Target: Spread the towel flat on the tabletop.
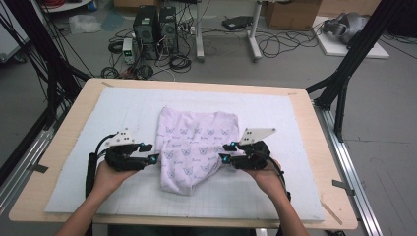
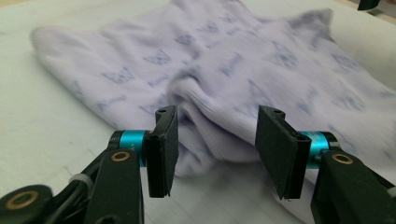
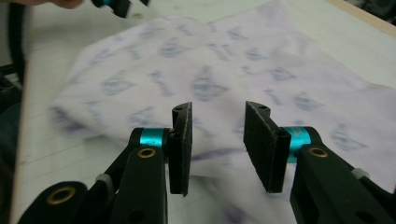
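A folded lilac garment (image 1: 194, 142) with a small butterfly print lies in the middle of the white mat (image 1: 74, 162). My left gripper (image 1: 150, 152) is low at the garment's left edge. In the left gripper view my left gripper (image 2: 215, 140) is open, and a rolled fold of the garment (image 2: 205, 116) lies between the pads without being pinched. My right gripper (image 1: 226, 152) sits at the garment's right edge. In the right gripper view my right gripper (image 3: 217, 140) is open just above the garment (image 3: 210, 70), with the pads apart from the fabric.
The mat covers most of a wooden table (image 1: 324, 128), with bare mat left, right and in front of the garment. Black frame posts (image 1: 344, 78) stand at the table's far corners. Computers and cables (image 1: 155, 34) lie on the floor beyond.
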`<state>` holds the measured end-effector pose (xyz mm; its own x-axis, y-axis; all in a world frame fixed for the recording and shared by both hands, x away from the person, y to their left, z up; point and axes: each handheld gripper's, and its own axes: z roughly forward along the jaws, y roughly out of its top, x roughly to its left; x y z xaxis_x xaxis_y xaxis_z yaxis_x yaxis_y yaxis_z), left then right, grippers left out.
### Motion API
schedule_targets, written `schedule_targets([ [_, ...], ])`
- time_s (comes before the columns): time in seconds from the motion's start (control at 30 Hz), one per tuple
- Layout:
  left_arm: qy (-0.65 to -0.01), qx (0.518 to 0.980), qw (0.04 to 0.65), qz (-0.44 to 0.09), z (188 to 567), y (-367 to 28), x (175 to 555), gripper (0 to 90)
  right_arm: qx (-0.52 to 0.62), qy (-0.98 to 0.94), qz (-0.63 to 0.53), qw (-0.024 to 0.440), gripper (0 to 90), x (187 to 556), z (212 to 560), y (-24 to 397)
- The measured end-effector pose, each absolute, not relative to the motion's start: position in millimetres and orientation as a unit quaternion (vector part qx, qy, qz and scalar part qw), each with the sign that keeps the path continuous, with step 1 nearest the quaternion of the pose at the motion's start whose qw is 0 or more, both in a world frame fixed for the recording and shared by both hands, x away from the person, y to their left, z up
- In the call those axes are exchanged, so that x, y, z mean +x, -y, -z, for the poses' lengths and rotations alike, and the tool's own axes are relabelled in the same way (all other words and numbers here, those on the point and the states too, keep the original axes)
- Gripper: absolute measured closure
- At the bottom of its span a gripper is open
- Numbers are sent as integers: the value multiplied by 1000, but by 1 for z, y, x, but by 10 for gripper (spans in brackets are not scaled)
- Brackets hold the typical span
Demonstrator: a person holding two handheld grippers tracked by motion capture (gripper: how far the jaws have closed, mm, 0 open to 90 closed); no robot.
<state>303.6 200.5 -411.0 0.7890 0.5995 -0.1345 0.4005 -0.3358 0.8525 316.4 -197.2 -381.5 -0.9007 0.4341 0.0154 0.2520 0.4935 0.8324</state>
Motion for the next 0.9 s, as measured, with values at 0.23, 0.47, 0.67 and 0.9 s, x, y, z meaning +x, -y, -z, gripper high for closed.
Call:
schedule_targets([
  [0.23,-268,841,468,-43,431,-187,288,545,171,-880,-440,56,581,296,412,167],
  [0.47,-251,858,448,-29,442,-164,296,710,169,-900,-399,52,620,305,433,137],
  [0.67,-252,852,457,-46,437,-160,297,851,169,-895,-410,43,817,309,430,141],
  [0.9,-264,829,489,-66,412,-187,287,859,157,-883,-436,67,835,299,399,161],
])
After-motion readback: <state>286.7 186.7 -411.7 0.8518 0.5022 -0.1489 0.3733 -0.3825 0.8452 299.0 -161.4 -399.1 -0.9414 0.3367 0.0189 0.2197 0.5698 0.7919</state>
